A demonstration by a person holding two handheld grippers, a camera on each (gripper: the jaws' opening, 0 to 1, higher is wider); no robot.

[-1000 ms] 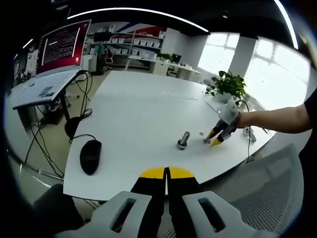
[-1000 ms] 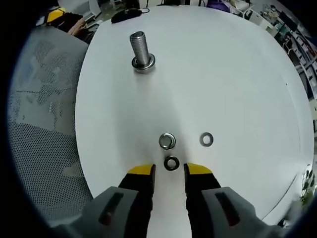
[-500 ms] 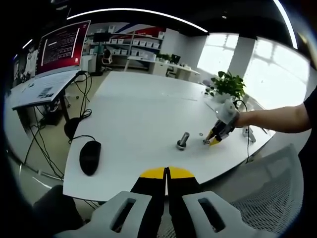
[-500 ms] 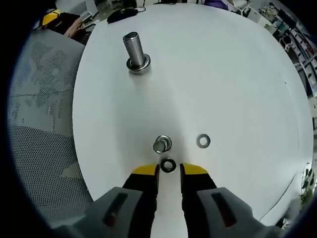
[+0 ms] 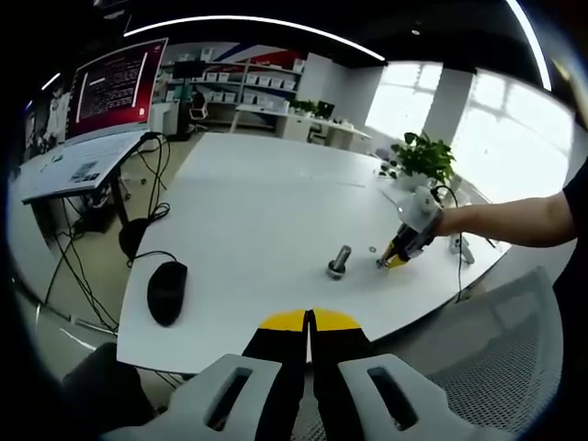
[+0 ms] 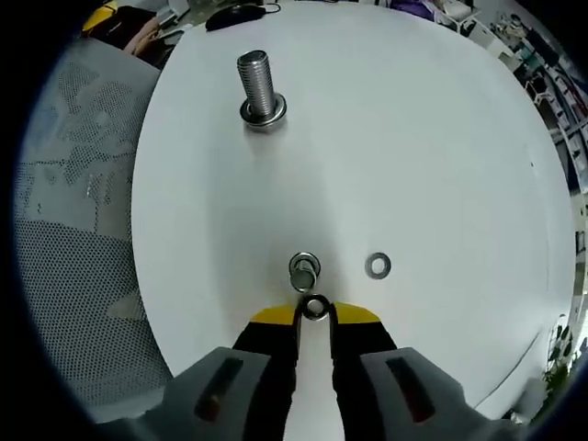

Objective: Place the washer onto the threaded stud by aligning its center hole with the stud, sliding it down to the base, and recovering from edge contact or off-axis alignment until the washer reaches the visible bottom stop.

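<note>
The right hand-held gripper [image 6: 314,314] pinched a washer [image 6: 314,308] by its rim; an off-centre grip could flick it toward the threaded stud [image 6: 259,90] at eleven o'clock.

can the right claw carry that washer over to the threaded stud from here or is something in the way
Probably yes. The right claw has closed on the washer, and the threaded stud stands upright with bare table around it; the nut just ahead sits low.
</note>
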